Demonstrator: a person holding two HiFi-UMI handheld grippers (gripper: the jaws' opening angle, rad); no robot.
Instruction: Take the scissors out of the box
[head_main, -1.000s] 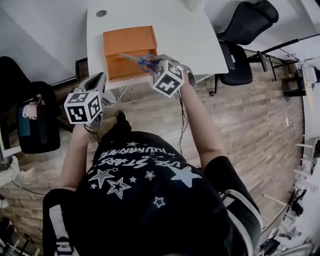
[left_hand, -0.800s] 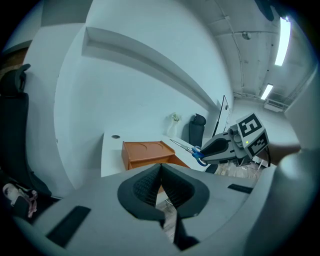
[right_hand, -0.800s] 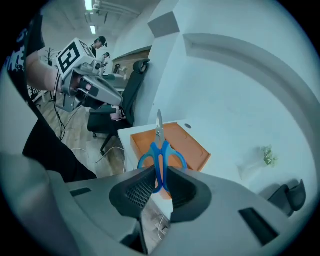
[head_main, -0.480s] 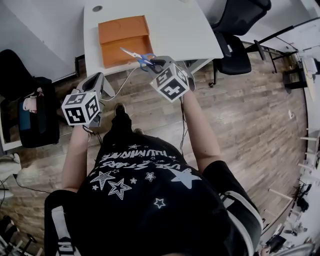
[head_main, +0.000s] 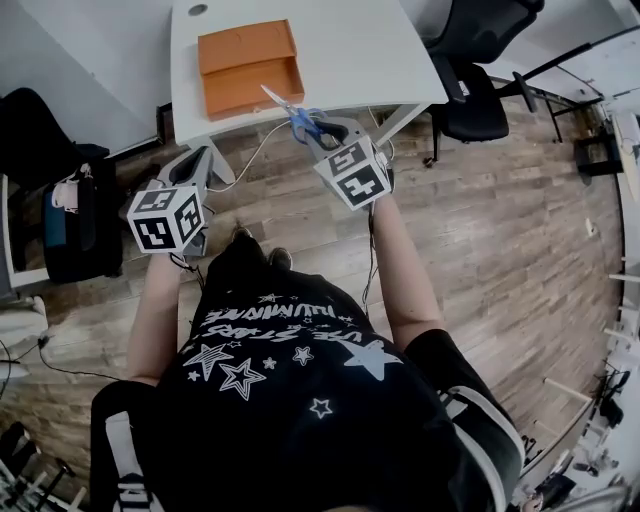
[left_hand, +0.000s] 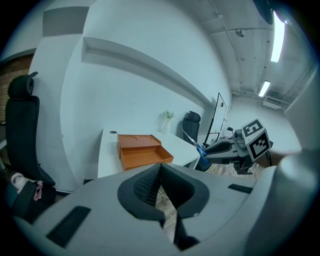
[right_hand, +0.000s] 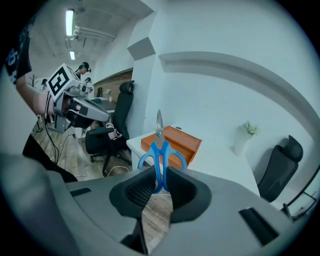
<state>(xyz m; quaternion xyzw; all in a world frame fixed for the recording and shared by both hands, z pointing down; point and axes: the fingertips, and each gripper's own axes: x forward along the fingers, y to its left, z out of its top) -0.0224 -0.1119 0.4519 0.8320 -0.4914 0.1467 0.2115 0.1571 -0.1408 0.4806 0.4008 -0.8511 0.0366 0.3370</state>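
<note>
The orange box (head_main: 248, 65) lies open on the white table (head_main: 350, 60); it also shows in the left gripper view (left_hand: 142, 150) and the right gripper view (right_hand: 177, 140). My right gripper (head_main: 320, 132) is shut on the blue handles of the scissors (head_main: 298, 117), holding them in the air just off the table's front edge, right of the box. The steel blades point up and away toward the box (right_hand: 159, 125). My left gripper (head_main: 200, 168) hangs over the floor in front of the table's left corner. Its pads (left_hand: 150, 182) meet with nothing between them.
Black office chairs (head_main: 480, 70) stand right of the table, and another chair with a dark bag (head_main: 70, 215) stands on the left. A white cable (head_main: 245, 160) hangs from the table edge over the wooden floor. A small vase (right_hand: 246, 136) stands at the table's far side.
Both grippers have drawn back from the table toward the person. The scissors went from above the box front to beyond the table's front edge, and the right gripper rolled.
</note>
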